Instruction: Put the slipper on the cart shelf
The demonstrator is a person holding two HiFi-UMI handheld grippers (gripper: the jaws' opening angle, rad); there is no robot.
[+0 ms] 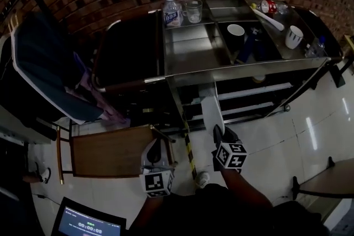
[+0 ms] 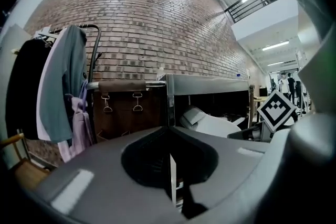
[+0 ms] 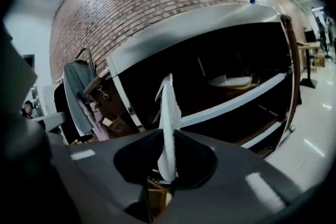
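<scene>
A flat white slipper (image 1: 212, 112) sticks out from my right gripper (image 1: 218, 132), which is shut on its near end, and points toward the lower shelves (image 1: 254, 91) of the steel cart (image 1: 191, 55). In the right gripper view the slipper (image 3: 168, 123) stands on edge between the jaws, with the cart shelf (image 3: 236, 102) behind it. Another white slipper (image 3: 231, 81) lies on that shelf. My left gripper (image 1: 156, 146) hangs shut and empty to the left, over a wooden seat. The left gripper view catches the held slipper (image 2: 210, 124) off to the right.
The cart top carries a water bottle (image 1: 172, 11), a glass (image 1: 193, 10) and two mugs (image 1: 236, 31) (image 1: 293, 37). A wooden chair (image 1: 110, 151) stands at the left, beside a rack of hanging clothes (image 1: 44, 69). Striped tape (image 1: 189, 152) runs across the floor.
</scene>
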